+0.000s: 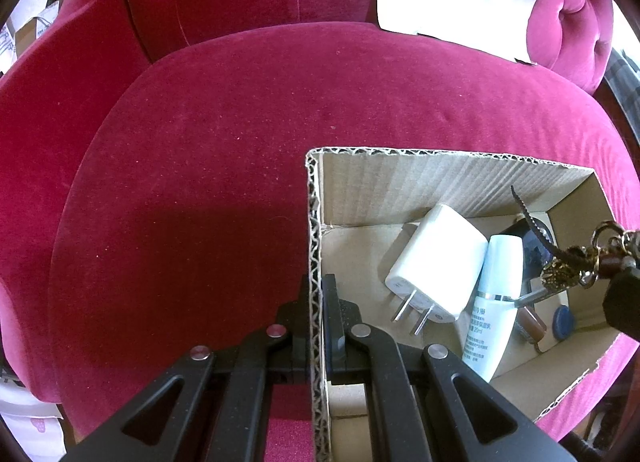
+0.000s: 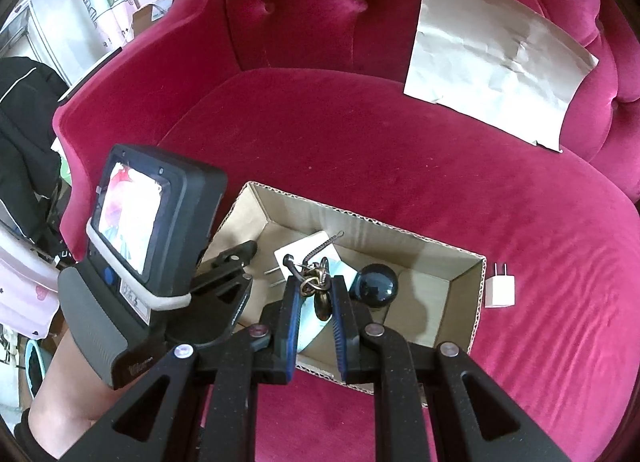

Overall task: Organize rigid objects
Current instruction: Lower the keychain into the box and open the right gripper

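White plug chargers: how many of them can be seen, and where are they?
2. One white plastic plug charger lies inside the open cardboard box; a smaller one lies on the red velvet seat, just outside the box's end wall. More may be hidden.

Open cardboard box (image 1: 400, 181) on sofa, holding white charger (image 1: 436, 262), tube (image 1: 494, 302); brass keychain (image 2: 316, 282) above
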`<move>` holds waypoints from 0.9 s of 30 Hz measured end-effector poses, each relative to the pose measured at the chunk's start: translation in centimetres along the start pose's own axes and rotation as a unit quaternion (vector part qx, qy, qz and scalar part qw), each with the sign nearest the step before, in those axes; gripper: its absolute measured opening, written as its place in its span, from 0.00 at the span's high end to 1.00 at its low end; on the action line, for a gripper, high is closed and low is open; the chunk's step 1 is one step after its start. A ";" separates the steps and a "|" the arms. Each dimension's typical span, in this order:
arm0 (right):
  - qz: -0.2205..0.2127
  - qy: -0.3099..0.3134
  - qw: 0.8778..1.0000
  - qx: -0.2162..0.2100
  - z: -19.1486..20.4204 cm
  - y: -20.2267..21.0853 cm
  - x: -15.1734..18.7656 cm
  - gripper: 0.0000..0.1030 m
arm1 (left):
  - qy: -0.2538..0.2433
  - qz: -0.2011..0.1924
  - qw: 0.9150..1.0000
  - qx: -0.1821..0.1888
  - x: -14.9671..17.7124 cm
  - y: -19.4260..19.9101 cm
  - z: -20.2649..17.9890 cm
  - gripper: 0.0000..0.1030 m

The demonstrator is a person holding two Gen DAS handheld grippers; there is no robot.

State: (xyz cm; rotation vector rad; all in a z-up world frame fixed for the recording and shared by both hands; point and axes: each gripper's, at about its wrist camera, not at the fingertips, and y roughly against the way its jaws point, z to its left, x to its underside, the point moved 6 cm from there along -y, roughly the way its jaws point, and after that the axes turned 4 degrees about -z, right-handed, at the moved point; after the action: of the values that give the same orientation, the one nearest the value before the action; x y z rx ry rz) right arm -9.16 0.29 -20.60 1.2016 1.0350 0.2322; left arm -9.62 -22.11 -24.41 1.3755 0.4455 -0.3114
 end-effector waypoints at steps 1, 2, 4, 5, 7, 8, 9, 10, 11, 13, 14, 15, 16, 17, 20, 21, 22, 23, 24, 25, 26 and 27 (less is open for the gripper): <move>0.000 0.000 1.000 0.000 0.0 0.0 0.0 0.86 | 0.000 0.000 1.000 0.000 0.0 0.0 0.0 0.97; 0.000 0.000 1.000 -0.001 -0.1 0.0 0.1 0.86 | 0.001 0.000 1.000 0.000 -0.1 -0.2 -0.3 0.97; 0.001 -0.001 1.000 -0.002 -0.2 -0.1 0.1 0.86 | 0.001 0.000 1.000 -0.001 -0.2 -0.2 -0.3 0.97; 0.001 -0.001 1.000 -0.003 -0.2 -0.1 0.1 0.86 | 0.001 0.000 1.000 -0.001 0.1 0.1 0.7 0.97; 0.001 -0.002 1.000 -0.004 -0.2 -0.1 0.1 0.86 | 0.001 0.000 1.000 -0.001 0.1 0.2 0.8 0.97; 0.002 -0.002 1.000 -0.005 -0.2 -0.1 0.1 0.86 | 0.001 -0.001 1.000 -0.002 0.0 0.1 0.8 0.97; 0.002 -0.003 1.000 -0.006 -0.2 -0.1 0.1 0.85 | 0.000 0.000 1.000 -0.002 0.0 0.1 0.8 0.97; 0.000 -0.005 1.000 -0.004 -0.3 -0.1 0.1 0.84 | 0.001 0.000 1.000 -0.002 0.0 0.2 0.8 0.97; 0.000 -0.004 1.000 0.000 -0.4 -0.1 0.1 0.82 | 0.001 0.000 1.000 -0.002 0.1 0.3 0.5 0.97; -0.001 -0.005 1.000 0.008 -0.6 -0.1 0.1 0.53 | 0.001 0.000 1.000 -0.002 0.0 0.3 0.3 0.97; -0.007 -0.012 1.000 0.019 -0.9 0.0 0.0 0.33 | 0.001 -0.001 1.000 -0.002 0.1 0.4 0.5 0.97; -0.011 -0.015 1.000 0.023 -1.1 0.1 0.0 0.26 | 0.000 -0.001 1.000 -0.002 0.1 0.4 0.5 0.97; -0.014 -0.018 0.999 0.027 -1.4 0.2 -0.1 0.19 | 0.001 0.000 1.000 -0.002 0.1 0.4 0.1 0.97; -0.014 -0.020 0.999 0.032 -1.6 0.3 -0.1 0.16 | 0.001 0.000 1.000 -0.002 0.1 0.4 0.0 0.97; -0.013 -0.024 0.999 0.043 -2.1 0.3 -0.1 0.04 | 0.001 0.000 1.000 -0.003 0.1 0.4 -0.2 0.97; -0.012 -0.025 0.999 0.045 -2.3 0.2 -0.1 0.01 | 0.000 0.000 1.000 -0.003 0.2 0.5 -0.1 0.97; -0.011 -0.025 0.999 0.045 -2.3 0.2 0.0 0.00 | 0.000 0.000 1.000 -0.003 0.2 0.5 -0.1 0.97; -0.008 -0.025 0.999 0.046 -2.2 0.2 0.1 0.00 | 0.000 0.000 1.000 -0.003 0.2 0.6 -0.2 0.97; -0.006 -0.025 0.999 0.047 -2.2 0.1 0.1 0.00 | 0.000 0.000 1.000 -0.004 0.2 0.6 -0.2 0.97; -0.005 -0.025 0.999 0.048 -2.3 0.0 0.1 0.00 | 0.000 0.000 1.000 -0.004 0.2 0.6 -0.3 0.97; -0.005 -0.025 0.998 0.049 -2.4 -0.1 0.1 0.00 | 0.000 0.000 1.000 -0.004 0.3 0.7 -0.2 0.97; -0.005 -0.024 0.998 0.049 -2.4 0.0 0.1 0.00 | -0.001 0.000 1.000 -0.004 0.3 0.7 -0.2 0.97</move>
State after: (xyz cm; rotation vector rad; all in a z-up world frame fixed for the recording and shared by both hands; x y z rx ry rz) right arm -10.93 1.91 -20.68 1.2840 1.0190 0.1449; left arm -9.04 -21.75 -24.02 1.3680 0.4456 -0.3105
